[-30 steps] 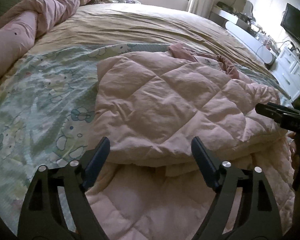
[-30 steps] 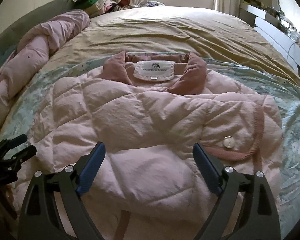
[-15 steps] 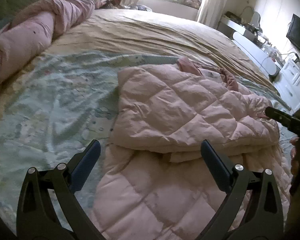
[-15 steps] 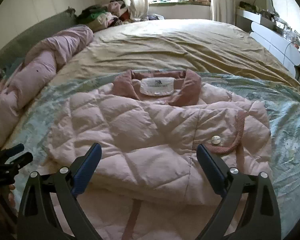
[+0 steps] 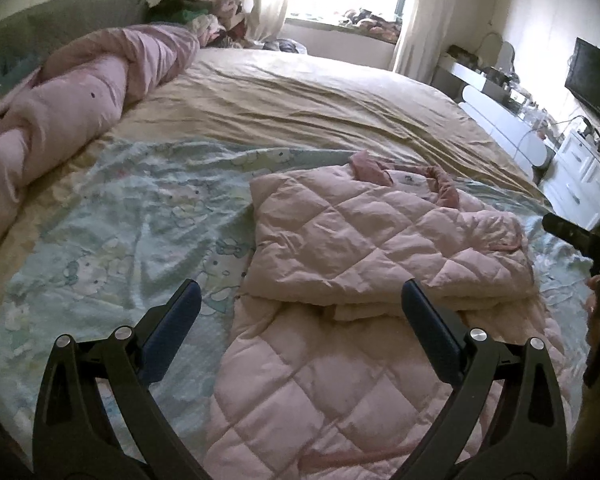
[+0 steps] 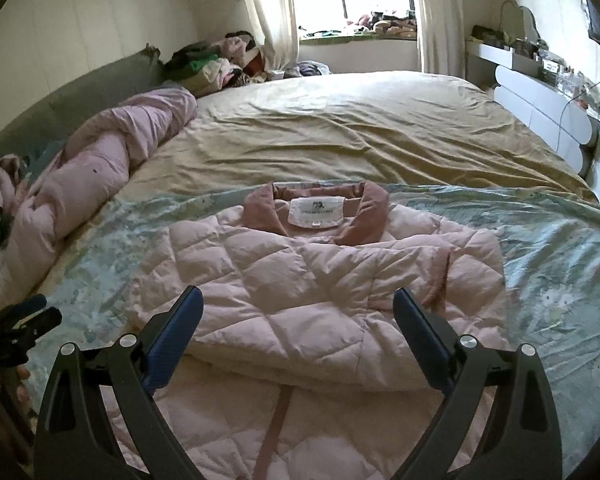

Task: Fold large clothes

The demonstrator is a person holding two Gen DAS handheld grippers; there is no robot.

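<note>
Pink quilted jacket [image 6: 316, 292] lies on the pale-green printed sheet [image 6: 552, 240] at the near end of the bed [image 6: 360, 136], collar [image 6: 356, 216] away from the grippers, hem toward them — long axis runs straight ahead of both tools. Upper part is already folded over itself; a single unfolded layer, the lower panel [image 5: 320, 392], still spreads out under and in front of the grippers.

Left gripper [image 5: 300, 320] has its jaws spread wide, just been opening, nothing between the pads — it hangs above the panel's left edge, half over the sheet. Right gripper [image 6: 300, 328] the same: wide, just been opening, empty, centred over the fold's near edge.

Likely next step: take the lower panel's near hem and carry it forward over the folded stack toward the collar. Both hands sit about equally near that hem, one per side — left takes the left corner, right the right. Hem itself is out of frame below.
</note>
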